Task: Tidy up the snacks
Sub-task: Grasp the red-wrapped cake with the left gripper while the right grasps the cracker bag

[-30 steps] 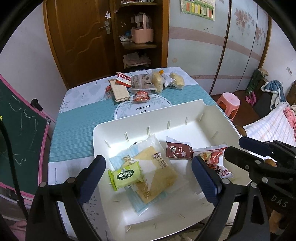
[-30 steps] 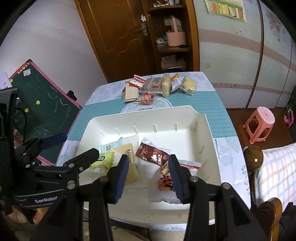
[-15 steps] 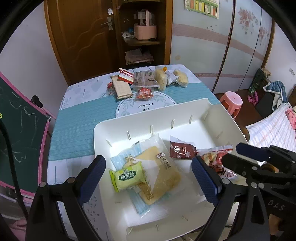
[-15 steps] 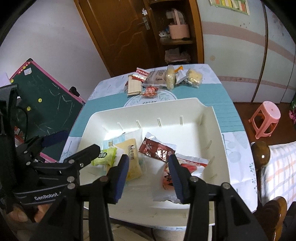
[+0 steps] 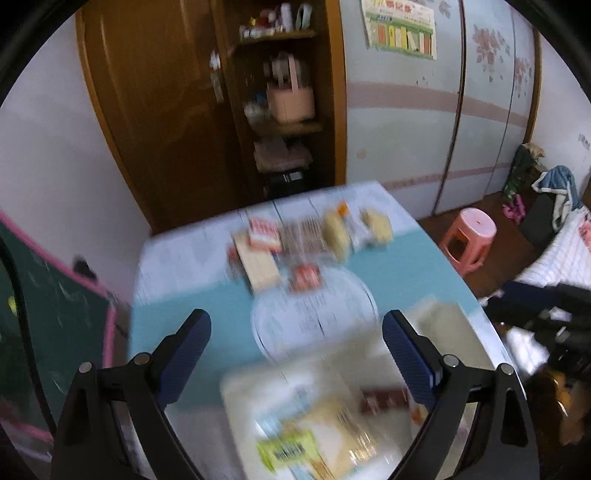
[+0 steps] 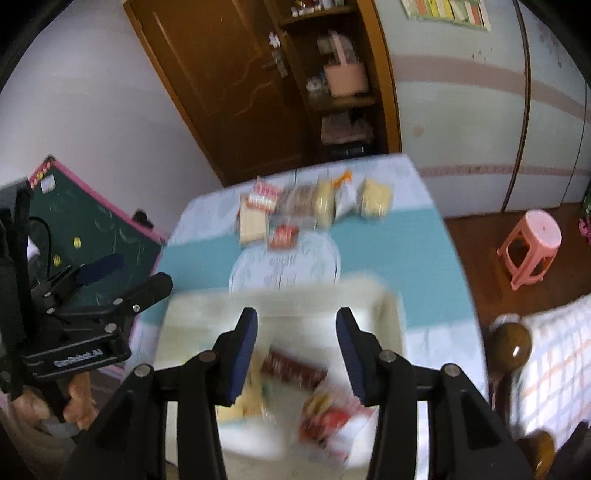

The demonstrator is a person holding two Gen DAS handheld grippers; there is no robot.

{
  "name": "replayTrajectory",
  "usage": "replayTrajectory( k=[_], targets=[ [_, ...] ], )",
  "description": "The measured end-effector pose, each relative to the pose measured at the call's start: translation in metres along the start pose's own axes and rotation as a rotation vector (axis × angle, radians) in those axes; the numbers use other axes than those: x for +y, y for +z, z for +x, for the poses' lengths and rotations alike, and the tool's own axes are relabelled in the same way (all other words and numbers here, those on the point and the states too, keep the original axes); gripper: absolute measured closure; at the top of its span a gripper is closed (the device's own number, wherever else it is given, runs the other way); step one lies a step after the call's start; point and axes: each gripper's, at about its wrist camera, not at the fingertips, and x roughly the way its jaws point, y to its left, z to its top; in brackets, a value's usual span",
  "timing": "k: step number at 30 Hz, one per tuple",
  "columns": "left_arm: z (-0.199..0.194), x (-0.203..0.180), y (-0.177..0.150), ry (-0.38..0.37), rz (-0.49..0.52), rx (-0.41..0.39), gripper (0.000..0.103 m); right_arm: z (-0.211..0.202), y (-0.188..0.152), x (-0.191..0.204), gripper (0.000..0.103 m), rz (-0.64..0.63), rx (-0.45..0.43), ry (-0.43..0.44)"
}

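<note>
Snacks: several packets (image 6: 295, 367) lie in my white tray (image 6: 384, 314) at the table's (image 6: 406, 240) near end, the rest (image 5: 306, 240) clustered at the far end. Left gripper (image 5: 297, 332) is spread wide and empty; right gripper (image 6: 297, 332) about half open, gripping nothing. Both views are blurred.

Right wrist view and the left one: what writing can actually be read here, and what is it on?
"GenRobot.AI": white lettering on the left gripper body, smeared, so not certain.
Snack packets at the table's far end: print blurred, unreadable.
Green packet: blurred, unreadable.
Wall poster: too small.
Tablecloth's round print: blurred.
</note>
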Motion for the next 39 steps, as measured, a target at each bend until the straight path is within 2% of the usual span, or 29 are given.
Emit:
replayTrajectory(
  k=[4,8,11,14,20,23,28,36,39],
  targets=[
    [0.002,0.005,0.059,0.015,0.018,-0.045,0.009,-0.013,0.069,-0.009,0.058,-0.027,-0.068,-0.04],
    [0.018,0.014,0.12,0.078,0.003,-0.088,0.009,-0.01,0.132,-0.023,0.057,-0.006,-0.112,-0.095],
    [0.046,0.019,0.151,0.084,-0.019,-0.065,0.009,0.01,0.166,-0.039,0.053,0.017,-0.106,-0.139],
    [0.088,0.023,0.165,0.065,-0.05,0.012,0.009,0.045,0.189,-0.057,0.051,0.048,-0.071,-0.17],
    [0.174,0.02,0.143,0.051,-0.045,0.179,0.009,0.135,0.2,-0.099,0.051,0.164,0.081,-0.15],
    [0.222,0.02,0.118,0.002,-0.082,0.293,0.009,0.184,0.192,-0.117,0.051,0.207,0.165,-0.161],
    [0.271,0.015,0.075,-0.037,-0.105,0.411,0.009,0.242,0.17,-0.133,0.051,0.256,0.267,-0.159],
    [0.314,0.001,0.042,-0.064,-0.071,0.503,0.01,0.3,0.146,-0.139,0.05,0.265,0.366,-0.184],
    [0.326,-0.003,0.038,-0.072,-0.066,0.528,0.013,0.305,0.145,-0.139,0.046,0.255,0.357,-0.198]
  ],
)
